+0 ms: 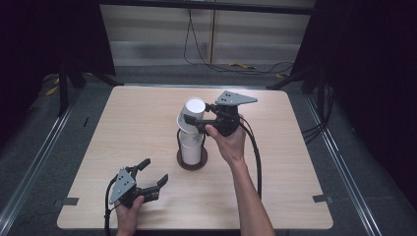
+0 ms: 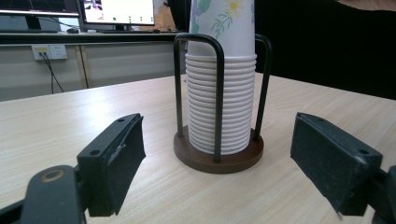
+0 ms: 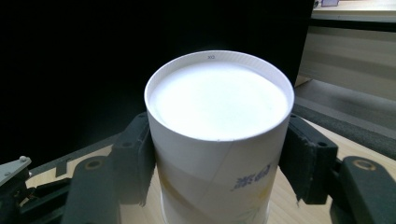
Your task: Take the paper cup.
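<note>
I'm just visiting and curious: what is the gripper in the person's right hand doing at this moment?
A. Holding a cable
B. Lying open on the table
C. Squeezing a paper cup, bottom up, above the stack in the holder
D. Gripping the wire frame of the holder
C: the right gripper has its jaws pressed on both sides of an upturned paper cup above the stack in the cup holder.

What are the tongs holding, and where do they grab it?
The right tongs hold the top cup, upside down, by its sides near the base. The left tongs are open, holding nothing.
</note>
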Tool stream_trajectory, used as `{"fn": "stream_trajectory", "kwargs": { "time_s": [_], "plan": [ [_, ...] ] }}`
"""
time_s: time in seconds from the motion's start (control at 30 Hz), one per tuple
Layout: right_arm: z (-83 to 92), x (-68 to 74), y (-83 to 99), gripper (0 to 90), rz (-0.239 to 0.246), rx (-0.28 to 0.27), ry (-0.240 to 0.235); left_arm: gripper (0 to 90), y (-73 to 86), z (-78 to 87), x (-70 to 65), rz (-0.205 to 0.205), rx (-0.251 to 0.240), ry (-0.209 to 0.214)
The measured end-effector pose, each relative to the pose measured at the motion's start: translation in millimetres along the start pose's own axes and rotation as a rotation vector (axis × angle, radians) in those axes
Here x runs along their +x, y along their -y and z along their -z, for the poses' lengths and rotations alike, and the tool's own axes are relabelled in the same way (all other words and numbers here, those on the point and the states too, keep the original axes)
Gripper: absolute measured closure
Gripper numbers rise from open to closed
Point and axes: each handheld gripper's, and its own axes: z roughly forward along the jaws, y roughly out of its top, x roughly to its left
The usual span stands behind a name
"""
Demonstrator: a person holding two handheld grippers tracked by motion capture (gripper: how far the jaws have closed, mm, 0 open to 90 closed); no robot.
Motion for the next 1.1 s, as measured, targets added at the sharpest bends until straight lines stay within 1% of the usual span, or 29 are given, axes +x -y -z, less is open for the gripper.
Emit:
{"fn": "stream_trajectory", "kwargs": {
  "time_s": [0.13, 0.23, 0.27, 0.43, 0.83, 0.9, 1.0, 1.07, 1.1],
  "plan": [
    [1.7, -0.3, -0.8, 34.4, -0.005, -0.014, -0.006, 17.3, -0.1, -0.2, 0.1, 0.001, 0.000, 0.002],
    [3.6, -0.5, -2.0, 34.5, -0.002, -0.034, 0.005, 17.3, -0.1, -0.3, 0.2, -0.001, 0.001, 0.003],
    [4.5, -0.9, -2.5, 34.5, -0.006, -0.048, 0.003, 17.3, -0.1, -0.3, 0.2, -0.001, 0.002, 0.003],
    [9.4, -1.7, -4.8, 34.8, -0.019, -0.079, 0.005, 17.2, -0.2, -0.5, 0.2, -0.003, 0.005, 0.003],
    [27.3, -4.8, -4.8, 35.5, -0.036, -0.108, 0.024, 17.0, -0.4, -1.1, -0.4, -0.001, 0.010, 0.009],
    [31.6, -5.4, -4.1, 35.6, -0.041, -0.123, 0.023, 17.0, -0.4, -1.1, -0.5, -0.002, 0.010, 0.005],
    [36.7, -5.2, -3.5, 35.6, -0.046, -0.129, 0.031, 16.9, -0.4, -1.2, -0.5, -0.001, 0.010, 0.004],
    [40.3, -4.9, -2.5, 35.6, -0.043, -0.130, 0.036, 16.7, -0.9, -1.6, 0.1, -0.011, 0.019, 0.000],
    [42.4, -4.6, -2.0, 35.7, -0.046, -0.133, 0.036, 16.4, -0.9, -1.9, -0.2, -0.007, 0.021, -0.005]
  ]
}}
